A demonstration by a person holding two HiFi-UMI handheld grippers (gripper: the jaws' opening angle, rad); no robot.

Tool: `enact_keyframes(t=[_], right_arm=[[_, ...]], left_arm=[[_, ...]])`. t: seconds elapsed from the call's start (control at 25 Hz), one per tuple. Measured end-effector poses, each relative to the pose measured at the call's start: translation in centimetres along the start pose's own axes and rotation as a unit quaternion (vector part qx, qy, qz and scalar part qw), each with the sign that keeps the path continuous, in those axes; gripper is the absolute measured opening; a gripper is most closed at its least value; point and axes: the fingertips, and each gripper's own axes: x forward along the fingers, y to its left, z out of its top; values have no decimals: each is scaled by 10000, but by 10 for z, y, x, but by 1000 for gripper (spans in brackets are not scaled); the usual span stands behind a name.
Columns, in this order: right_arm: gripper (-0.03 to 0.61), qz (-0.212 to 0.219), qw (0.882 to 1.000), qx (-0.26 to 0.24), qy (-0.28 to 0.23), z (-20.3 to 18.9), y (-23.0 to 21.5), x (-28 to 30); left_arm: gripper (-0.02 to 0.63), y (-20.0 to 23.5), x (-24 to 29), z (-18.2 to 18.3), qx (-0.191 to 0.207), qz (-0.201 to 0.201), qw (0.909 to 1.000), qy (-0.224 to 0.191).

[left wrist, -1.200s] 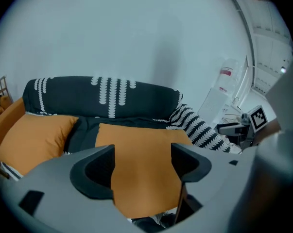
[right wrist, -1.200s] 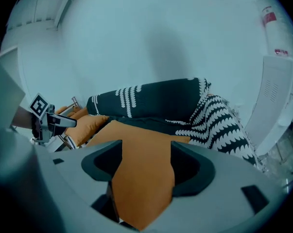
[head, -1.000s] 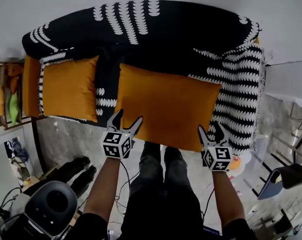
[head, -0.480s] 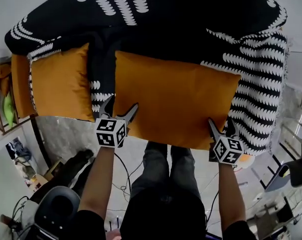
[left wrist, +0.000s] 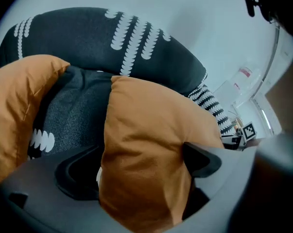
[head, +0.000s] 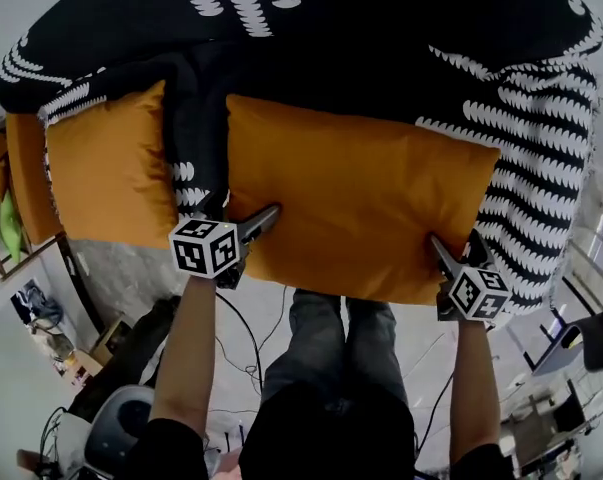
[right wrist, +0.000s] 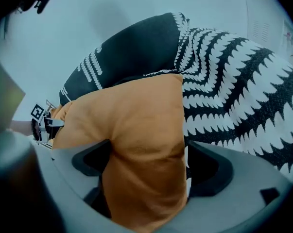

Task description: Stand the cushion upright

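Observation:
A large orange cushion (head: pixel 351 198) lies flat on the seat of a sofa (head: pixel 381 38) draped in a black throw with white patterns. My left gripper (head: pixel 243 218) is at the cushion's near left corner, my right gripper (head: pixel 459 250) at its near right corner. Both pairs of jaws are opening. In the left gripper view the cushion's corner (left wrist: pixel 146 144) fills the space inside my left gripper (left wrist: pixel 141 164). The right gripper view shows the other corner (right wrist: pixel 146 149) the same way inside my right gripper (right wrist: pixel 148 165). Neither pair clamps the fabric.
A second orange cushion (head: pixel 106 168) lies on the seat to the left. The patterned armrest (head: pixel 536 158) rises at the right. The person's legs (head: pixel 331 328) stand against the sofa front, with cables (head: pixel 241 338) on the floor. A wooden shelf (head: pixel 1 218) stands at far left.
Both grippers have come down and forward onto the cushion's near edge. Their jaws have spread wider and now straddle its two front corners.

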Motion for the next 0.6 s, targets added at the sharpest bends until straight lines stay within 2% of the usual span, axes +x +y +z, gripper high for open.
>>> enact_keyframes(t=[0.16,0.28,0.4,0.6], right_arm=[[495,332,9984,397,212,-5,-5,14],[497,592,9962,539,337,-8,-5,16],[497,761,9953,449,384,-3,-3,17],[492,931,9938,443,413,-3,5,22]], left_arm=[[571,9,16,-6,-331,-414,9980,349],[574,3,20,-6,-372,-705,9955,516],[572,-4,22,-4,-367,-928,9939,460],[565,-16,26,-5,-286,-1263,9915,103]])
